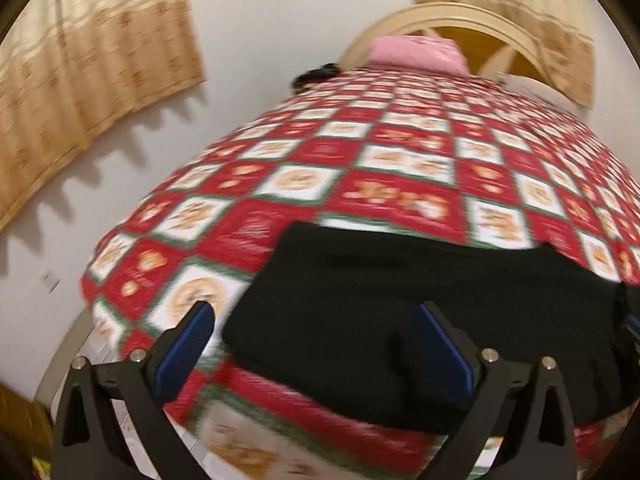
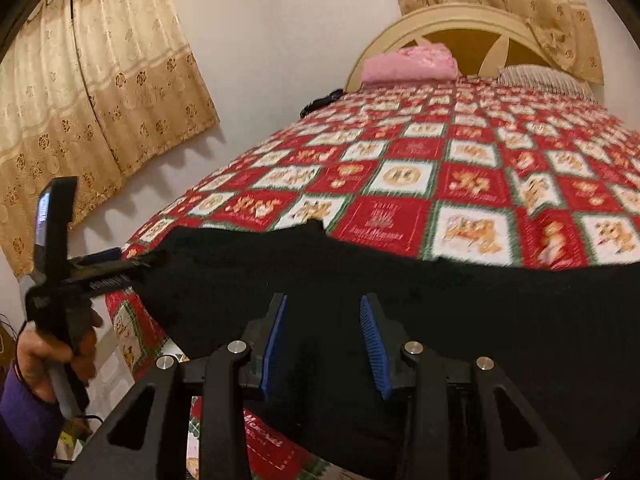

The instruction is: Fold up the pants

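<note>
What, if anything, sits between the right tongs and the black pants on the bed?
Nothing visible. The right tongs stand open directly over the black pants, which lie on the checked bedspread. The pink pillow lies far off by the headboard.

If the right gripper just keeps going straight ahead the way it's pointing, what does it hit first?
Most likely the black pants. The right gripper is open, and the dark fabric fills the gap between its blue pads and lies directly ahead on the patterned bedspread. Depth is hard to judge in this blurred fisheye view.
</note>
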`<move>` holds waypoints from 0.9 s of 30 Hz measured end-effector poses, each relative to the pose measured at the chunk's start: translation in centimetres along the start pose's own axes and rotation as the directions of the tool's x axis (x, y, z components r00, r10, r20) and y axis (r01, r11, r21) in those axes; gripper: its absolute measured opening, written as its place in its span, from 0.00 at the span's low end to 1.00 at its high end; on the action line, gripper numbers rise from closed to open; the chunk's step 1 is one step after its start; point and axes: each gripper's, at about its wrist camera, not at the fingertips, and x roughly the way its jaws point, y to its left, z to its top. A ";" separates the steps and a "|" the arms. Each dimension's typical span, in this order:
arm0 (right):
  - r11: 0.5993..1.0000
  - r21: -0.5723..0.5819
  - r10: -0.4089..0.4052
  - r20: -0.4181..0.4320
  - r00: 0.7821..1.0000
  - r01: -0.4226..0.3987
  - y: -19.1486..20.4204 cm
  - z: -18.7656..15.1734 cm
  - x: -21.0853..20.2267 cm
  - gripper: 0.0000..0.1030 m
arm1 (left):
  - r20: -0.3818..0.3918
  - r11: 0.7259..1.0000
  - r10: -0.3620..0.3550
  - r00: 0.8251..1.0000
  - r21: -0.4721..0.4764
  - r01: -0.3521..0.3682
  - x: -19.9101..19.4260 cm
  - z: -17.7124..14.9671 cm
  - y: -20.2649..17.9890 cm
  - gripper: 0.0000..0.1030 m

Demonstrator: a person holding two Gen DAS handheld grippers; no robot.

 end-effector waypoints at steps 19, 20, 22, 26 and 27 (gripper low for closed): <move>0.998 0.056 0.015 -0.042 0.999 -0.013 -0.9 -1.2 1.7 0.39 | -0.067 0.864 -0.264 0.962 -0.459 0.205 3.6 -2.6 5.9 0.99; 0.998 0.057 0.016 -0.041 0.999 -0.014 -0.9 -1.2 1.7 0.39 | -0.071 0.875 -0.251 0.965 -0.444 0.194 3.5 -2.7 5.5 0.98; 0.998 0.058 0.019 -0.039 0.999 -0.017 -1.0 -1.2 1.7 0.39 | -0.065 0.883 -0.234 0.970 -0.431 0.184 3.5 -2.8 5.2 0.97; 0.998 0.059 0.022 -0.038 0.999 -0.020 -1.0 -1.2 1.7 0.39 | -0.051 0.866 -0.229 0.972 -0.467 0.180 3.7 -2.9 5.7 0.96; 0.998 0.060 0.023 -0.037 0.999 -0.021 -1.0 -1.2 1.7 0.39 | -0.048 0.860 -0.228 0.972 -0.478 0.178 3.7 -2.9 5.8 0.94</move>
